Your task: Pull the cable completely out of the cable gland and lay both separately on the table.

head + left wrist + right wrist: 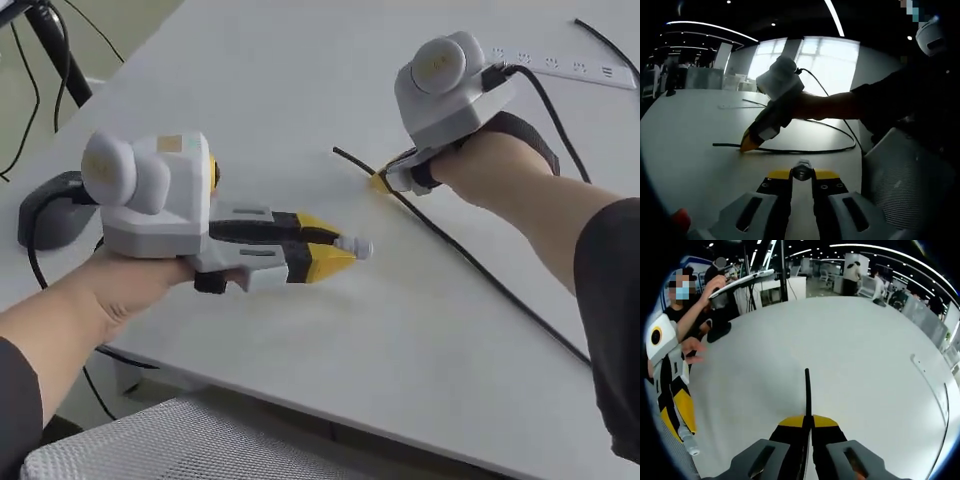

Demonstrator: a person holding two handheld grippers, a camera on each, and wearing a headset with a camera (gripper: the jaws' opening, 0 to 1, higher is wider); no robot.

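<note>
Black cable [470,261] pinched in right gripper [384,181] jaws on table [300,80]; left gripper [340,251] jaws clamp the cable gland [358,247]

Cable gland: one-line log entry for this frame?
left gripper: shut on gland, above table | right gripper: shut on cable, at table | cable out of gland | neither released

Left hand-held gripper [801,178] pinches cable gland [801,169], apart from cable [805,150].

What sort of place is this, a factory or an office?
Probably a large open-plan office or lab rather than a factory: a big white table with a power strip, tall windows, and ceiling strip lights overhead.
</note>
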